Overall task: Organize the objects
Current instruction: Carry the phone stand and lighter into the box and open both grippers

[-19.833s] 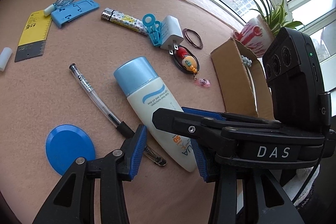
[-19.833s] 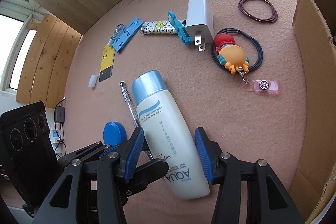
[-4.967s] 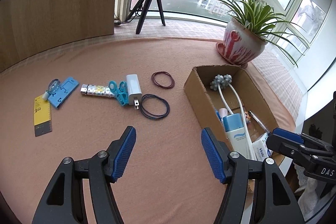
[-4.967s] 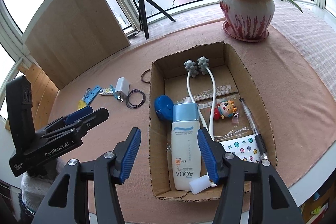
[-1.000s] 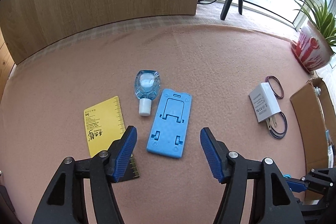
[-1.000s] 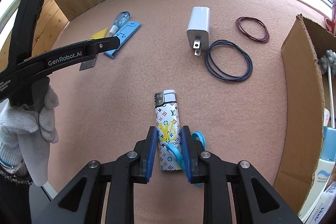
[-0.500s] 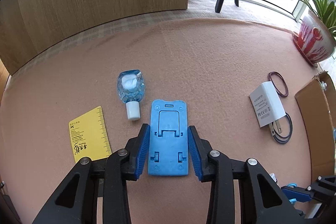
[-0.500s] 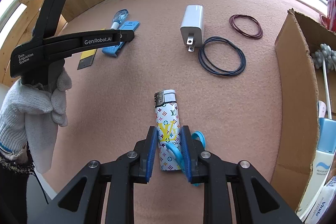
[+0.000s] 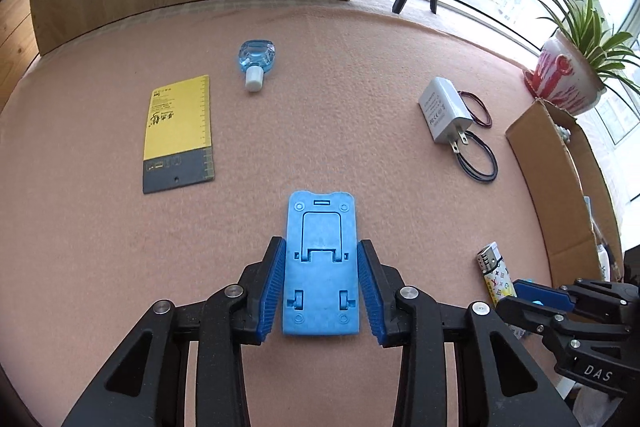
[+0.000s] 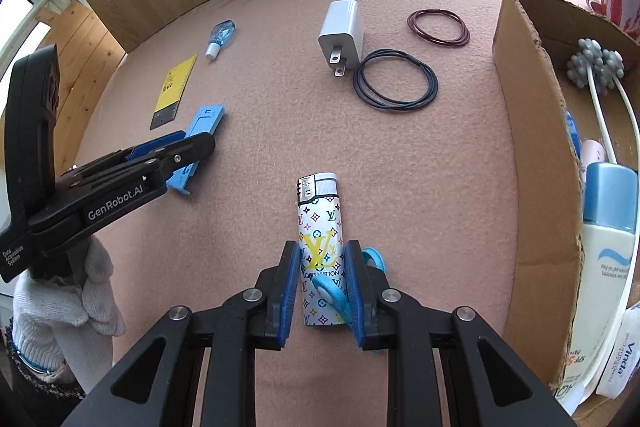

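Through the left wrist camera we saw our left gripper clamped on the blue phone stand, its blue pads pressed against both long edges; the jaws had just been closing onto it within the last moment. The stand lay flat over the pink felt table, pointing away from us. Farther off on the left lay the yellow ruler card, and beyond it the small blue bottle with its white cap toward us. To the right sat the white charger, touching a dark cord loop and a maroon band. At the right edge stood the cardboard box, with a potted plant behind it, and the patterned lighter showed low on the right.

Through the right wrist camera we saw our right gripper gripping that lighter by its lower half, metal top pointing away, with small blue scissors pinched in alongside it. The left gripper reached in from the left, held in a white-gloved hand, with the stand between its fingers. Ahead lay the charger, the cord loop and the maroon band. The box on the right held a white lotion bottle and a grey-headed massager.
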